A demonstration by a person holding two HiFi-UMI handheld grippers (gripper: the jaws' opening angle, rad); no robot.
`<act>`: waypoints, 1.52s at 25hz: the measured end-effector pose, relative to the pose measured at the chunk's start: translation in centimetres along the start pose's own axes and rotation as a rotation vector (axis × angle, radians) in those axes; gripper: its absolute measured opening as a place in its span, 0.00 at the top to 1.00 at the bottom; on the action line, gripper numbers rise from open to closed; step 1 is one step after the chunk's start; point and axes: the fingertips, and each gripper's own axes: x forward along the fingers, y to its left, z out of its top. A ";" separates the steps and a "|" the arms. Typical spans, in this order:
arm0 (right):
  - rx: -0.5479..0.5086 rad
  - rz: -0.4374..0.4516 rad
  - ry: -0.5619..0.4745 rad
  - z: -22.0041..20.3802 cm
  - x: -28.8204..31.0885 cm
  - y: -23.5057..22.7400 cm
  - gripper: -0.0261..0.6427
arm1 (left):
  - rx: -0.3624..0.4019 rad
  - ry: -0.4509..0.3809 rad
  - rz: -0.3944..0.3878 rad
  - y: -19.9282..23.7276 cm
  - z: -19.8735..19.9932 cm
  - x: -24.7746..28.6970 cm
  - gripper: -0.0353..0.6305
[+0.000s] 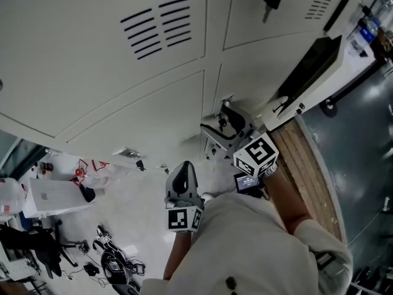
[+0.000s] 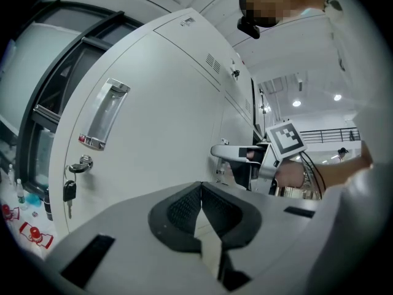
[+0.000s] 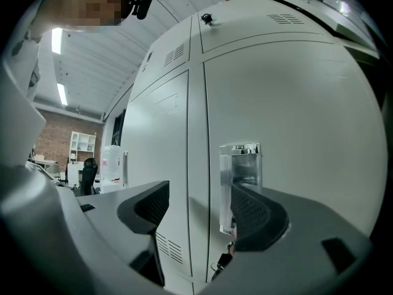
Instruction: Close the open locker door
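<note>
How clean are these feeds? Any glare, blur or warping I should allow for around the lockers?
Head view: sharp and evenly lit, locker fronts bowed by the wide lens. Left gripper view: strong fisheye, black corners, ceiling lights flaring at right. Right gripper view: door seams curve, recessed handle shows mild sheen, no blown-out glare.

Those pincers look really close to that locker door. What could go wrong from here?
1. The right gripper has its jaws open close to the metal handle. If it moves sideways, a jaw could hook the handle and tug the locker door open.
2. A key hangs just below the handle, where a jaw could snag or bend it.
3. The door looks flush with its neighbour, but the pictures don't show whether it is latched.
</note>
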 end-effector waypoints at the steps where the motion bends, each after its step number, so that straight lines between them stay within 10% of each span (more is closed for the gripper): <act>1: -0.003 -0.002 0.002 0.0 0.0 0.0 0.53 | 0.001 0.001 0.000 0.0 -0.1 0.0 0.94; 27: 0.081 0.040 -0.029 -0.6 -8.5 -1.8 0.54 | 0.060 0.023 0.002 -7.9 -1.0 1.2 0.94; 38: 0.146 0.108 -0.015 -2.0 -15.7 -3.8 0.89 | 0.080 0.018 0.088 -14.9 -1.3 2.0 0.94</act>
